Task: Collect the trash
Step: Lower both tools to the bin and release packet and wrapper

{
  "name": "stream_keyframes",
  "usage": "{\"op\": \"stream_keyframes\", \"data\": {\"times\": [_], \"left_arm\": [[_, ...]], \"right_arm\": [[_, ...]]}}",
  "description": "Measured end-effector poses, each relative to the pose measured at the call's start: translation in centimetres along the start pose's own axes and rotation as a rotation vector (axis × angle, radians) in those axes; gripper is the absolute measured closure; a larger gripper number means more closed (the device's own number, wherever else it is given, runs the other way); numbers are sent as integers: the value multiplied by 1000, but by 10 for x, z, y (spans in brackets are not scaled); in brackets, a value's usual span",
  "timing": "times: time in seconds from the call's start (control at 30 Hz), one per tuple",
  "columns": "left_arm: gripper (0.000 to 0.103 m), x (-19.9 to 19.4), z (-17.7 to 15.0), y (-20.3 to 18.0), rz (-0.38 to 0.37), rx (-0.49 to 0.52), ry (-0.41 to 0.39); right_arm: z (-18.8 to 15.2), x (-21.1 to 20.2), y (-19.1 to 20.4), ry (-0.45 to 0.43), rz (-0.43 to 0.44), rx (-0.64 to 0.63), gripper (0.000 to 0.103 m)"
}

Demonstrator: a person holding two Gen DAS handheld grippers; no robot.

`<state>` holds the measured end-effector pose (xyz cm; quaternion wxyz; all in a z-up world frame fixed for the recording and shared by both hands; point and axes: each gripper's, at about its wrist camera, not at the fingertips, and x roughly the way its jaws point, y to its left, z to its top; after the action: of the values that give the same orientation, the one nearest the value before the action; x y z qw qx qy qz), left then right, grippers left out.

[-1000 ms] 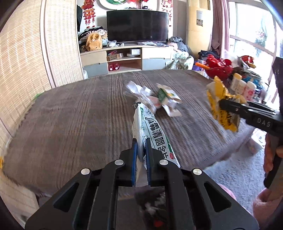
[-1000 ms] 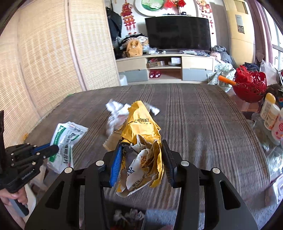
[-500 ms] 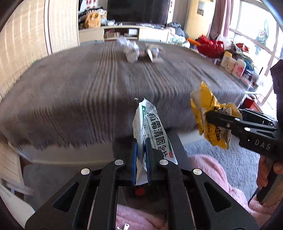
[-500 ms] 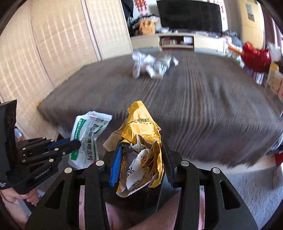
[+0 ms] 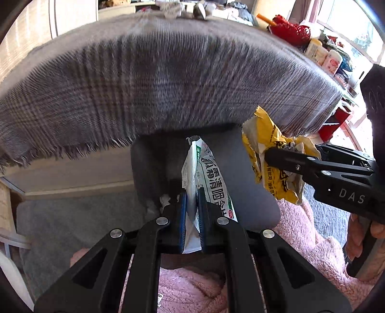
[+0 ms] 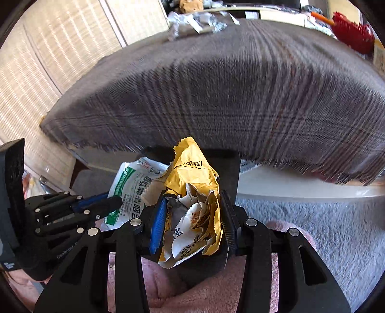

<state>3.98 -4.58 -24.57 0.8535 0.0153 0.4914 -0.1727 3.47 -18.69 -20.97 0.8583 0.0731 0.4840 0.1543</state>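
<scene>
My left gripper (image 5: 191, 195) is shut on a white and green packet (image 5: 209, 178), which stands up between the blue pads. In the right wrist view that packet (image 6: 131, 190) shows at the left, held by the left gripper (image 6: 113, 201). My right gripper (image 6: 193, 199) is shut on a crumpled yellow wrapper (image 6: 196, 192) with white paper inside. The same yellow wrapper (image 5: 267, 154) appears at the right of the left wrist view. Both grippers hang over a dark grey bin (image 5: 154, 166) at the front edge of the table. More crumpled trash (image 6: 192, 20) lies on the far side of the table.
A grey plaid cloth (image 5: 154, 81) covers the table, its fringe hanging over the near edge. Pink fleece legs (image 5: 310, 238) are below the grippers, on a grey carpet (image 6: 336, 228). A red basket (image 5: 291, 30) and bottles (image 5: 322, 54) stand at the right. Woven screens (image 6: 60, 48) line the left.
Both grippers have come down and tipped downward, from over the table top to below its front edge, above the bin. Each keeps hold of its piece of trash.
</scene>
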Motion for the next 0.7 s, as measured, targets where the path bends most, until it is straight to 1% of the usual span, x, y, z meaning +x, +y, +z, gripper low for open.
{"op": "stream_keyframes", "data": {"times": [0.13, 0.23, 0.27, 0.3, 0.33, 0.37, 0.4, 0.43, 0.47, 0.5, 0.53, 0.57, 0.6, 0.63, 0.67, 0.7], "left_arm": [[95, 16, 1, 2, -8, -3, 41], [85, 25, 1, 5, -16, -11, 67], [76, 27, 1, 6, -17, -12, 71], [68, 29, 1, 7, -14, -10, 73], [65, 30, 1, 7, -8, -6, 75], [61, 31, 0, 8, -3, -2, 77], [57, 32, -1, 9, -1, -2, 77], [54, 31, -1, 10, 2, -2, 78], [48, 31, 0, 12, 6, -1, 79], [38, 27, 0, 15, 16, 4, 76], [33, 24, 0, 19, 25, 8, 72], [27, 20, 0, 20, 42, 15, 63], [20, 16, 1, 21, 49, 18, 55], [16, 12, 2, 23, 52, 18, 48], [10, 6, 4, 25, 57, 18, 34], [8, 2, 6, 25, 63, 18, 24]], "right_arm": [[2, 16, -4, 31, 3, 25, 58], [6, 26, -6, 54, 7, 49, 54], [8, 29, -6, 60, 5, 54, 53], [10, 31, -8, 61, 5, 59, 49], [11, 33, -10, 61, 4, 64, 46], [12, 34, -10, 60, 6, 69, 35], [13, 35, -10, 56, 7, 73, 29], [14, 34, -10, 50, 2, 76, 27], [15, 33, -10, 47, -4, 76, 24], [15, 32, -11, 44, -9, 75, 18], [16, 29, -10, 36, -15, 76, 14], [16, 28, -10, 31, -20, 77, 4], [17, 24, -10, 22, -28, 74, 3], [18, 20, -10, 14, -36, 67, 3], [20, 16, -10, 9, -39, 65, 3], [21, 12, -12, 5, -43, 65, 3]]}}
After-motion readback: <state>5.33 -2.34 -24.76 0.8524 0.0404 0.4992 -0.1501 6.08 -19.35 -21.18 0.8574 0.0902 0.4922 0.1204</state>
